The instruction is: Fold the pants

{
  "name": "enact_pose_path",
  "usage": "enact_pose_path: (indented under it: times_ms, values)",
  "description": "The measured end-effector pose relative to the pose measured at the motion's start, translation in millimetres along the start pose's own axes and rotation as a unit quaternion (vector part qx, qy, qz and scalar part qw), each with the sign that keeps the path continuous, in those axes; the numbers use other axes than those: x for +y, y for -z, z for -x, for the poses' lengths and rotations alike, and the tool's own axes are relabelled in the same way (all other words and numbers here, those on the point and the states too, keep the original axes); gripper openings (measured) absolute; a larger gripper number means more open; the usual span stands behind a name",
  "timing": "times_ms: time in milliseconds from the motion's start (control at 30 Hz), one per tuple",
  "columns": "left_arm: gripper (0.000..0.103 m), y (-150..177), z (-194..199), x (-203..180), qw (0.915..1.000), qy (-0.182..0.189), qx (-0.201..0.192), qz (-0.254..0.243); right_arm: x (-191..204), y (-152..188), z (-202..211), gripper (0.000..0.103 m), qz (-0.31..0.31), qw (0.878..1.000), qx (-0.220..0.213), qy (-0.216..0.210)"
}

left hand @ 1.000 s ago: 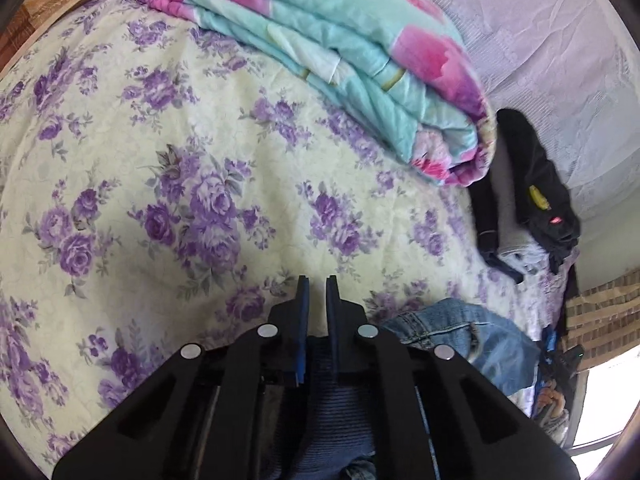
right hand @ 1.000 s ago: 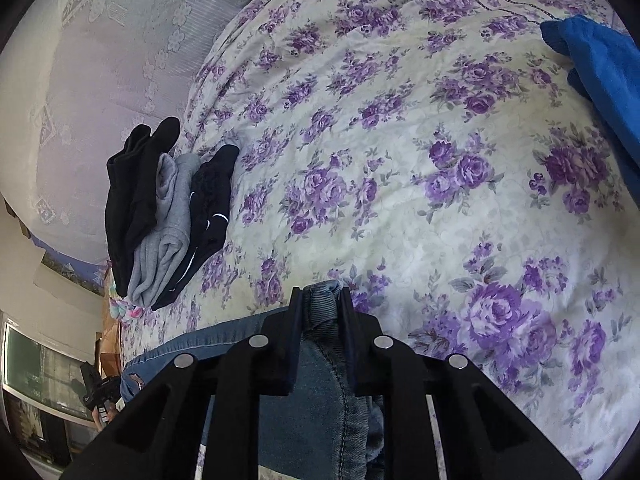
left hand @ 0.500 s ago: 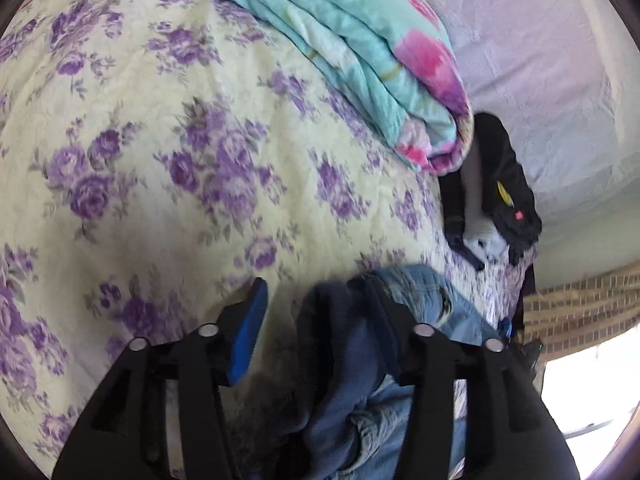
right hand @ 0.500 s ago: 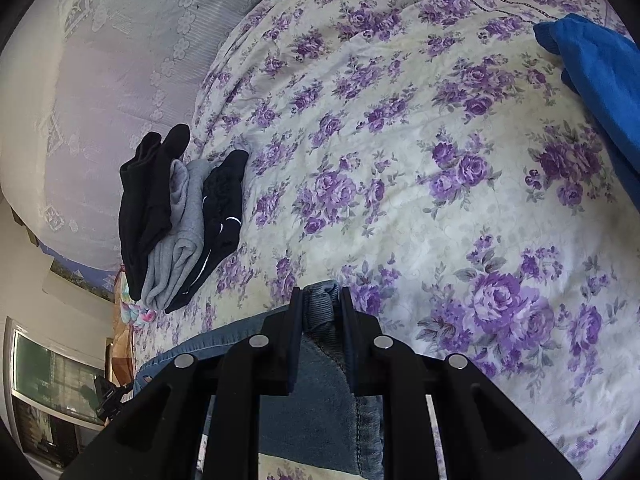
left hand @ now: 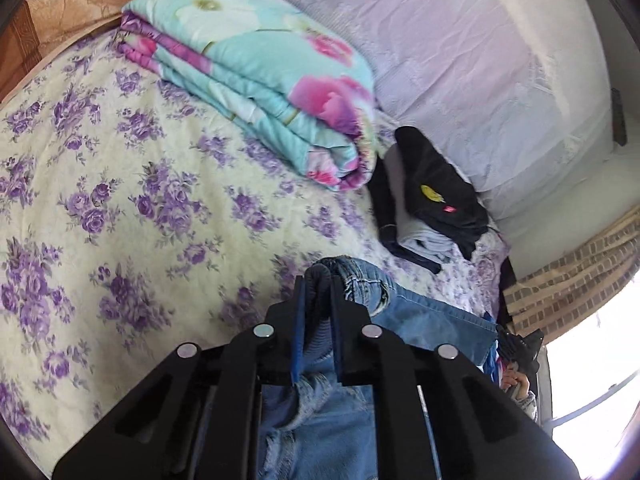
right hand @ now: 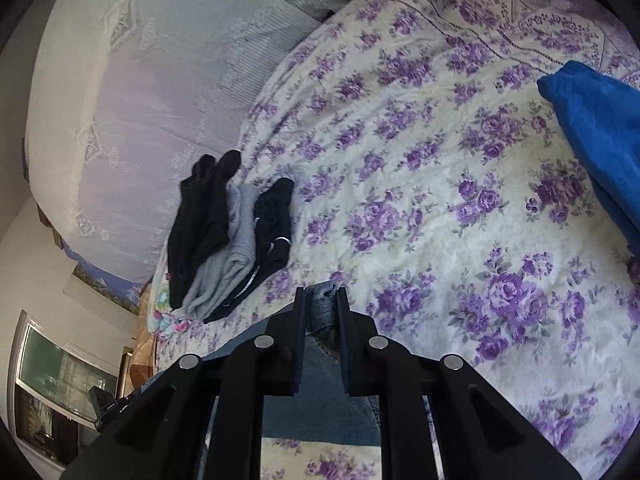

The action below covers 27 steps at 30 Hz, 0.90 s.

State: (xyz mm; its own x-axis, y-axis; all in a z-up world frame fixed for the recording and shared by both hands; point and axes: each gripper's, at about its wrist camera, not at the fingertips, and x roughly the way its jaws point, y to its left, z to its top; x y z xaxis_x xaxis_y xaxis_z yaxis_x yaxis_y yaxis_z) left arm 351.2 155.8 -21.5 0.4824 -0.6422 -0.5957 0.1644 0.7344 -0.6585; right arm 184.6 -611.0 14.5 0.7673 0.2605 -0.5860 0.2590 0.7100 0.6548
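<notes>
Purple-flowered cream bedspread (left hand: pixel 120 168) carries one folded turquoise quilt (left hand: pixel 256 76) near its far edge, one pair of faded blue jeans (left hand: pixel 424 316) at the near edge, bunched in both the left gripper (left hand: pixel 318 284) and right gripper (right hand: pixel 322 296), whose jaws have just narrowed onto denim.

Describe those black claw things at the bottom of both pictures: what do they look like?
Each is a matte black two-finger gripper. The left gripper has flat, straight fingers lined with blue pads, carried on angular black arms with open cut-outs and four round silver studs. The right gripper looks the same in build. No cables, markings, hands or sleeves show.
</notes>
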Motion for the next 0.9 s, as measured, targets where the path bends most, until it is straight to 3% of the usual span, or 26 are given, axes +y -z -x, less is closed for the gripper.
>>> enact_pose_path:
  times_ms: [400,600,633,667,733,800,867,900]
  values:
    - [0.01,108,76,12,0.9945,0.092,-0.047,0.016,-12,117,137,0.012,0.014,0.998,-0.034,-0.043]
    - [0.01,170,105,75,0.9878,0.108,-0.062,0.093,-51,189,185,0.012,0.018,0.999,-0.024,-0.026]
    - [0.0,177,107,87,0.9855,0.11,-0.066,0.111,-58,200,190,0.013,0.021,0.999,-0.018,-0.023]
    - [0.0,186,109,105,0.9818,0.116,-0.067,0.135,-62,208,192,0.013,0.028,0.999,-0.006,-0.024]
    - [0.0,199,113,132,0.9762,0.108,-0.069,0.175,-65,220,194,0.019,0.043,0.999,0.003,-0.004]
    - [0.0,210,123,141,0.9735,0.109,-0.074,0.187,-72,225,201,0.02,0.021,1.0,-0.002,-0.007]
    - [0.0,215,135,130,0.9792,0.086,-0.082,0.165,-76,224,210,0.029,-0.007,1.0,-0.012,-0.025]
    - [0.0,216,140,120,0.9824,0.077,-0.084,0.148,-77,225,214,0.039,-0.019,0.999,-0.018,-0.03]
